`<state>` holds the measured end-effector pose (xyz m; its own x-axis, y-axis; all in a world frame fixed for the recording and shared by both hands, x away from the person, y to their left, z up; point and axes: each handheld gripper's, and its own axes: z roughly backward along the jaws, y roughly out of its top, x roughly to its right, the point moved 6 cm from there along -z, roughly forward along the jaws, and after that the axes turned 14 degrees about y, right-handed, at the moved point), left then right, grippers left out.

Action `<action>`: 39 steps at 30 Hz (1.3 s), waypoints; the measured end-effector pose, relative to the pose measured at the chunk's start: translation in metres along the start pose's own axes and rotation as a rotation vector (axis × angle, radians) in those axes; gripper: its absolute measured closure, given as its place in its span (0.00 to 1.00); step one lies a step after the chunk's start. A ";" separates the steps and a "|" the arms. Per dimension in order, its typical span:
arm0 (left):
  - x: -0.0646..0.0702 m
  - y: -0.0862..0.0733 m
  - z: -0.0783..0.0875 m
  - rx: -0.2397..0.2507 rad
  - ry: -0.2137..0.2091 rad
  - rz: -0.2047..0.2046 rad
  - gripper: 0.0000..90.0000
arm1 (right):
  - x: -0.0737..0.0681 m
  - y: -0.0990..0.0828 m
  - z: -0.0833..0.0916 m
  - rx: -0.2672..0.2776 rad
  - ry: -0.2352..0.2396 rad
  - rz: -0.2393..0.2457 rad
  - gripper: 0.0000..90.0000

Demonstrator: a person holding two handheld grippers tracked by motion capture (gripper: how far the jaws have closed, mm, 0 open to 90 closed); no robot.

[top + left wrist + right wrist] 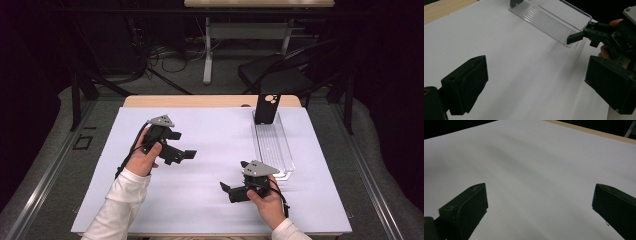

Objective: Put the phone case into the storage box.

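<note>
Loads of bare worktop (210, 200) between both claws. Only stuff in the way is the clear tray (274, 145) on the right, with a phone (266, 108) propped upright at its far end.

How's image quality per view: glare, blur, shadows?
High view: sharp, white mat evenly lit, surroundings dark. Left gripper view: streaked reflections on the clear rack, own jaws soft, right gripper fairly crisp. Right gripper view: soft diagonal shadow bands on the mat, near jaws blurred.

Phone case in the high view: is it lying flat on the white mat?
No. The phone case stands upright at the far end of the clear rack, not flat on the white mat.
</note>
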<state>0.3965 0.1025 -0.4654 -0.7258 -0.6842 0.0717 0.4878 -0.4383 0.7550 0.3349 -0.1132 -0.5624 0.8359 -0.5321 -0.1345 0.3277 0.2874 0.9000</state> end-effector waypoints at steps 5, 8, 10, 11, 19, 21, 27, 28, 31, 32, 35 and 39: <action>-0.001 0.000 0.001 0.002 0.000 0.004 0.05 | -0.001 -0.003 -0.003 -0.003 0.003 0.007 0.00; -0.002 0.000 0.001 0.003 -0.001 0.006 0.05 | -0.001 -0.004 -0.005 -0.004 0.010 0.004 0.00; -0.002 0.000 0.001 0.001 0.000 0.007 0.05 | -0.003 -0.005 -0.006 -0.001 0.021 0.002 0.00; -0.002 0.000 0.001 0.001 0.001 0.006 0.05 | -0.003 -0.005 -0.007 0.000 0.029 0.002 0.00; -0.002 0.000 0.002 0.004 0.004 0.005 0.05 | -0.007 -0.006 -0.008 -0.004 0.039 0.012 0.00; -0.002 -0.001 0.001 0.002 0.003 0.007 0.05 | -0.007 -0.006 -0.009 -0.006 0.041 0.009 0.00; -0.002 -0.001 0.001 -0.004 0.000 0.005 0.05 | -0.008 -0.007 -0.010 -0.014 0.045 0.015 0.00; -0.002 -0.001 0.001 -0.005 0.001 0.005 0.05 | -0.008 -0.007 -0.011 -0.015 0.046 0.016 0.00; -0.002 -0.001 0.001 -0.005 0.002 0.005 0.05 | -0.008 -0.008 -0.011 -0.017 0.046 0.013 0.00; -0.002 -0.001 0.001 -0.004 0.003 0.005 0.05 | -0.009 -0.008 -0.011 -0.018 0.048 0.013 0.00; -0.003 -0.001 0.002 0.004 0.007 0.012 0.05 | -0.010 -0.008 -0.011 -0.021 0.048 0.016 0.00; -0.003 -0.001 0.003 0.005 0.007 0.013 0.05 | -0.011 -0.008 -0.012 -0.021 0.051 0.016 0.00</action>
<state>0.3972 0.1069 -0.4643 -0.7163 -0.6935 0.0771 0.4943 -0.4263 0.7576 0.3285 -0.1000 -0.5730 0.8623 -0.4863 -0.1410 0.3224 0.3126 0.8935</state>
